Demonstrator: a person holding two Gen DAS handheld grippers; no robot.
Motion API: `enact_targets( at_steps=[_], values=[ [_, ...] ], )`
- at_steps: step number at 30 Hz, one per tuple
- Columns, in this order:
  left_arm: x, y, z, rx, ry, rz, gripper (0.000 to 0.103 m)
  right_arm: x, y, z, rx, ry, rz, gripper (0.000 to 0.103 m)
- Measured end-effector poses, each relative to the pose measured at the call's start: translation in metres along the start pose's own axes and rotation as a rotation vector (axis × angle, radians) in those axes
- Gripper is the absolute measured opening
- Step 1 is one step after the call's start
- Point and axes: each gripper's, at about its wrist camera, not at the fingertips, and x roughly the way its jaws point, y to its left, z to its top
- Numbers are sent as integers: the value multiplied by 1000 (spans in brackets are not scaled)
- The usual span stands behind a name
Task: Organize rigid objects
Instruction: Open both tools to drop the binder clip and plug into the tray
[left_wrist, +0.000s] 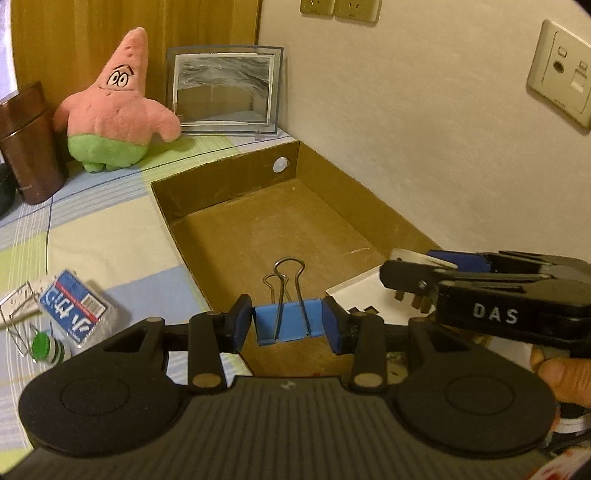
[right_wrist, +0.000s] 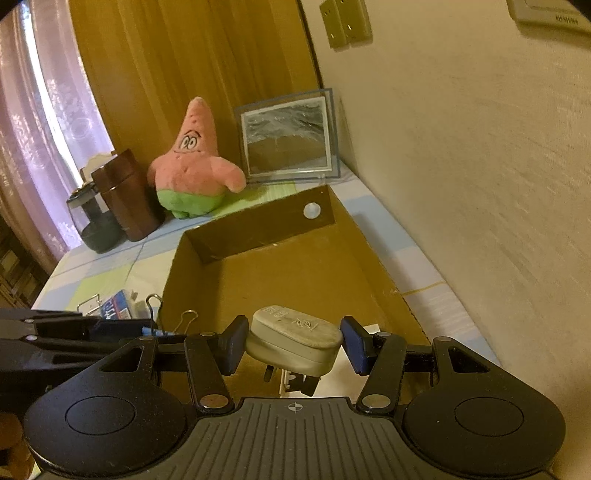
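Here the left gripper (left_wrist: 288, 323) clamps a blue binder clip with wire handles (left_wrist: 284, 320), the right gripper (right_wrist: 293, 345) a white plastic wall plug (right_wrist: 293, 339), both above the near end of the shallow brown cardboard box (left_wrist: 221, 177), where a white card (left_wrist: 360, 291) lies.

**Clip and plug over the cardboard tray**

A blue metal binder clip (left_wrist: 286, 319) with upright silver wire handles sits pinched by its sides above the near edge of a shallow brown cardboard tray (left_wrist: 258, 229). A grey-white plastic wall plug (right_wrist: 293, 338), prongs pointing down, is held tilted over the tray's near right corner.
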Motion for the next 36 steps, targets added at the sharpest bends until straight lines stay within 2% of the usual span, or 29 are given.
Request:
enact_targets(
  at_steps=[9,11,26,33,35,36],
  values=[
    [14,0,2,40,32,1,36,5,-4,-1,18,12,-2,52],
    [14,0,2,39,28,15,40,6,-4,-1,21,14,-2,52],
    [-30,32,-23,-150,-44,60,40,17,14,0,-11,10,54,52],
    [-36,42,-31,-173,-41,80,40,26,16,-1,11,10,115,52],
    [-36,43,-34,-175,-42,89,41,25,15,-1,27,-3,128,63],
    [-37,44,-35,-177,-43,96,42,22,14,0,32,-22,127,73]
  ],
)
